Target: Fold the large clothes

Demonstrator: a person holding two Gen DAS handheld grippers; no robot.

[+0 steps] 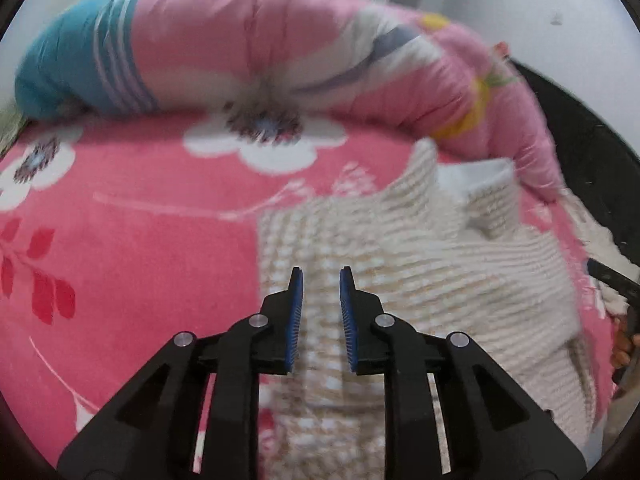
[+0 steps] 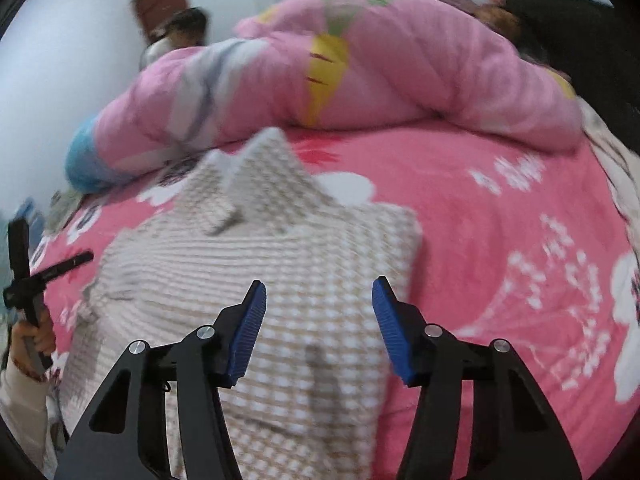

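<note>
Motion blur smears the sweater point(image 2: 256, 280) and quilt point(image 2: 360, 72); the sweater's near edge runs under the right tool point(image 2: 318, 316), out of frame.

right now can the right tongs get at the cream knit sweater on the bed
Probably yes. The right tongs hover directly over the cream knit sweater, spread on the pink floral blanket, with nothing lying between them. The rolled quilt sits well behind, and the left tongs are off at the sweater's far edge.
</note>
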